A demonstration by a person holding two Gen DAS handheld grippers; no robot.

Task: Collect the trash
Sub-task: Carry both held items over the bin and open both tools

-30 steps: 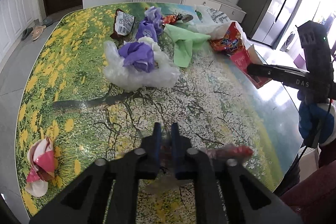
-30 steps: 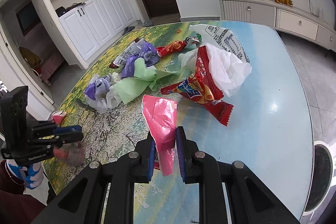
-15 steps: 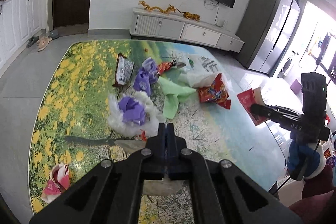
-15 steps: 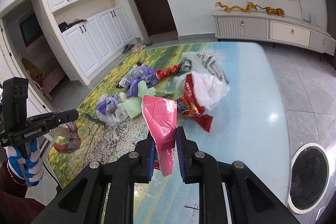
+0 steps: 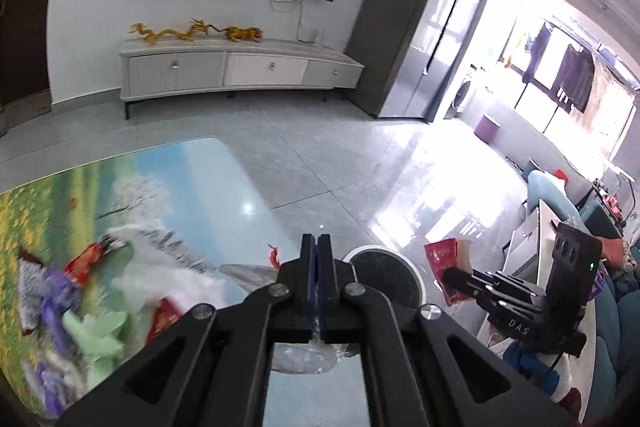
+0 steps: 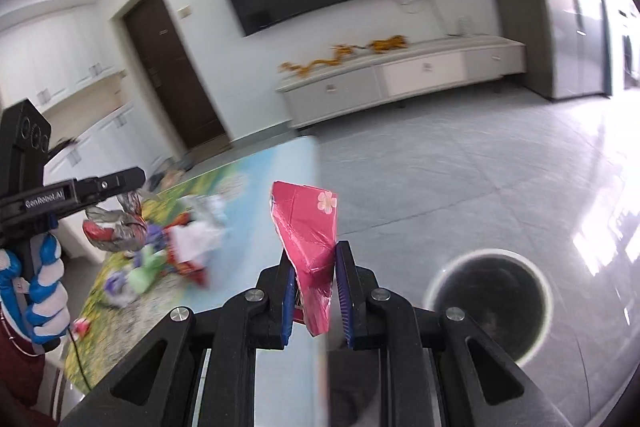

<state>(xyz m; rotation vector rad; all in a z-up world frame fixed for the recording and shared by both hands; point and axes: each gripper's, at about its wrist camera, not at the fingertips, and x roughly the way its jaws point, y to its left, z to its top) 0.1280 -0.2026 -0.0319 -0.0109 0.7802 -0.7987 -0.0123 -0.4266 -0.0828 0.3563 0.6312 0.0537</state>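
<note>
My right gripper point(image 6: 316, 283) is shut on a crumpled pink wrapper point(image 6: 310, 227) and holds it in the air beyond the table's end. The round white-rimmed trash bin point(image 6: 488, 301) stands on the floor to its lower right. My left gripper point(image 5: 319, 267) is shut on a clear and red crinkled wrapper point(image 5: 256, 273); the same wrapper hangs from it in the right wrist view point(image 6: 116, 231). The bin point(image 5: 384, 273) lies just behind the left fingertips. Trash point(image 5: 100, 307) lies piled on the flower-print table point(image 5: 192, 179).
The right gripper with its pink wrapper point(image 5: 444, 269) shows at the right of the left wrist view. A white TV cabinet point(image 5: 240, 69) stands against the far wall, a dark fridge point(image 5: 420, 27) to its right. Grey tiled floor point(image 6: 460, 179) surrounds the bin.
Both grippers have swung right, away from the trash pile, toward the table's end and the bin. Each still holds its wrapper. The bin now appears close in both views.
</note>
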